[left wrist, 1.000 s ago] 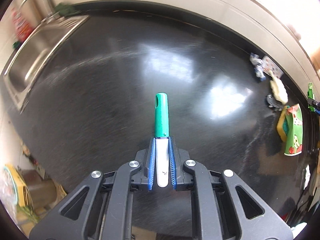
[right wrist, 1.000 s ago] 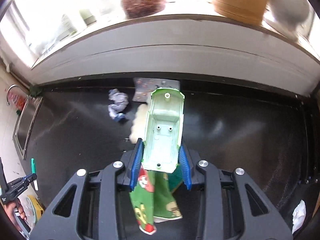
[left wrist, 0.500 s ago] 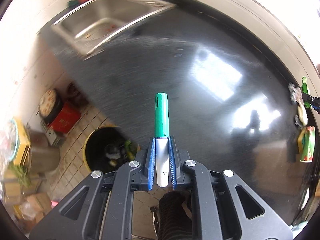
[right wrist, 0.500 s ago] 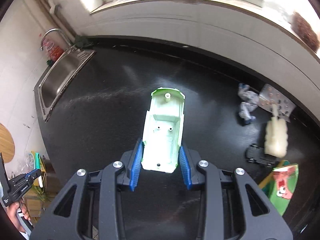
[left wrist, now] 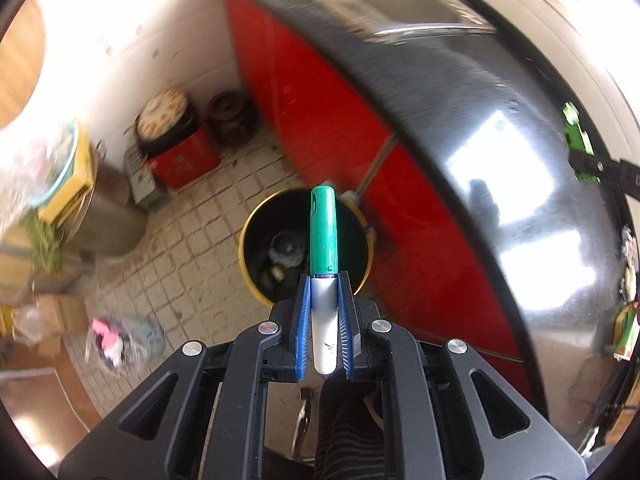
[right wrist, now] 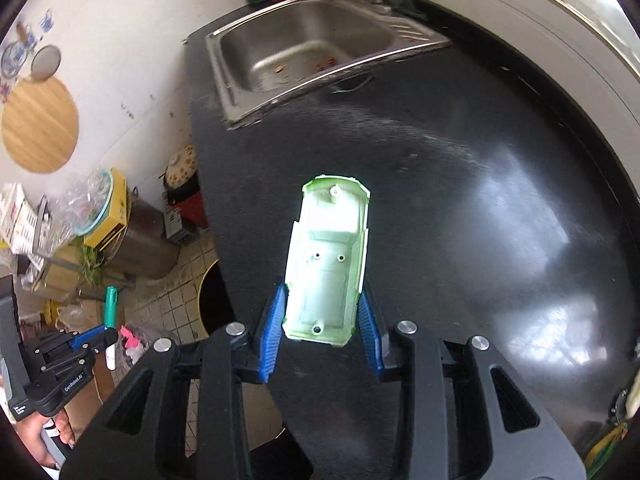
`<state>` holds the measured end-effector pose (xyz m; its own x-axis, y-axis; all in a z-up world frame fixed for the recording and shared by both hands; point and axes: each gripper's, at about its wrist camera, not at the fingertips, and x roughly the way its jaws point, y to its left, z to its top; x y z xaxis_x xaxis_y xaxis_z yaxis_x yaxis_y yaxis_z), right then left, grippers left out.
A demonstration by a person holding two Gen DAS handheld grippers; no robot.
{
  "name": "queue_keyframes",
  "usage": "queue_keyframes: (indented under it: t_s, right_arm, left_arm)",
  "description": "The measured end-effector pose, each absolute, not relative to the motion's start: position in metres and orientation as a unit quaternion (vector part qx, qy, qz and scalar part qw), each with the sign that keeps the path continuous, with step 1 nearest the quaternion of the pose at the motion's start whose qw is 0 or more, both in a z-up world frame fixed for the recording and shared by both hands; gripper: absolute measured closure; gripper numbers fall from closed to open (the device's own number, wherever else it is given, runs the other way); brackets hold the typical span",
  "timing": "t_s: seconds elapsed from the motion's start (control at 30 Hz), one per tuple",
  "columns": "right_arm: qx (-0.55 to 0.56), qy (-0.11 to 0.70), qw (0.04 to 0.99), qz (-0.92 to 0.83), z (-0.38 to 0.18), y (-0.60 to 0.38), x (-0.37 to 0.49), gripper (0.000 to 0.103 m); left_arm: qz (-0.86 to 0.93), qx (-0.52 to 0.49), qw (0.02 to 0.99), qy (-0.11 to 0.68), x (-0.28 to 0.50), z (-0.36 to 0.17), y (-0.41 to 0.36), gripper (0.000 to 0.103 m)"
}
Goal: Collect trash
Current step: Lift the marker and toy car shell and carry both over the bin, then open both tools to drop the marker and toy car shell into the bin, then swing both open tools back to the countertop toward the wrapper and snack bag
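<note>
Grippers have swung off the black countertop [right wrist: 460, 200]: your left gripper [left wrist: 324, 320], clamped on a green-capped marker [left wrist: 323, 236], now hangs over the yellow-rimmed bin [left wrist: 256, 280], your right gripper [right wrist: 320, 332] pinching a green toy-car shell [right wrist: 328, 256] nearby.

Steel sink [right wrist: 304, 52] set in black counter [right wrist: 460, 184]; red cabinet fronts [left wrist: 320, 92] below; round wooden board [right wrist: 40, 122] on white wall; tiled floor [left wrist: 188, 248]

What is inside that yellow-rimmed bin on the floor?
The bin holds some dark and pale rubbish, blurred beyond naming. The green-capped marker held in the left gripper covers the middle of its opening, and the gripper hides the near edge.
</note>
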<state>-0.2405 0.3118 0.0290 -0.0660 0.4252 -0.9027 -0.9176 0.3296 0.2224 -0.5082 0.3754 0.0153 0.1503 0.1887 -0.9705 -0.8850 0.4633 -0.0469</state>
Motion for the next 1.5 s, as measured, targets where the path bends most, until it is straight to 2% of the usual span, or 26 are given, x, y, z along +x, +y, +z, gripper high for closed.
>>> queue_keyframes:
  t_s: [0.2, 0.47, 0.87, 1.23, 1.27, 1.3, 1.33, 1.37, 1.4, 1.47, 1.5]
  right_arm:
    - [-0.304, 0.487, 0.578, 0.580, 0.015, 0.363, -0.331, 0.068]
    - [-0.366, 0.478, 0.524, 0.602, -0.012, 0.390, -0.399, 0.068]
    - [-0.416, 0.488, 0.489, 0.591, -0.052, 0.414, -0.420, 0.068]
    - [-0.419, 0.507, 0.476, 0.584, -0.075, 0.431, -0.416, 0.068]
    - [-0.416, 0.505, 0.475, 0.588, -0.074, 0.432, -0.416, 0.067]
    - [-0.416, 0.503, 0.475, 0.591, -0.072, 0.433, -0.418, 0.065]
    - [-0.414, 0.501, 0.474, 0.595, -0.069, 0.433, -0.418, 0.055]
    - [-0.407, 0.496, 0.475, 0.602, -0.065, 0.434, -0.419, 0.043]
    - [-0.405, 0.492, 0.476, 0.606, -0.062, 0.435, -0.421, 0.040]
    - [-0.399, 0.485, 0.478, 0.614, -0.054, 0.438, -0.423, 0.033]
    - [-0.397, 0.483, 0.480, 0.615, -0.052, 0.439, -0.423, 0.030]
  left_arm:
    - [0.430, -0.383, 0.646, 0.501, -0.565, -0.001, 0.380, 0.091]
    - [0.434, -0.420, 0.626, 0.493, -0.585, -0.028, 0.383, 0.091]
    - [0.416, -0.454, 0.616, 0.492, -0.581, -0.066, 0.387, 0.091]
    - [0.389, -0.486, 0.624, 0.471, -0.571, -0.091, 0.403, 0.091]
    - [0.394, -0.487, 0.625, 0.467, -0.572, -0.092, 0.404, 0.088]
    - [0.398, -0.486, 0.622, 0.466, -0.573, -0.093, 0.405, 0.081]
    - [0.402, -0.486, 0.620, 0.466, -0.573, -0.093, 0.406, 0.073]
    - [0.408, -0.485, 0.620, 0.463, -0.575, -0.091, 0.406, 0.050]
    - [0.413, -0.482, 0.622, 0.458, -0.576, -0.089, 0.406, 0.036]
    - [0.422, -0.476, 0.629, 0.446, -0.581, -0.081, 0.405, 0.034]
    - [0.425, -0.476, 0.628, 0.445, -0.583, -0.079, 0.404, 0.030]
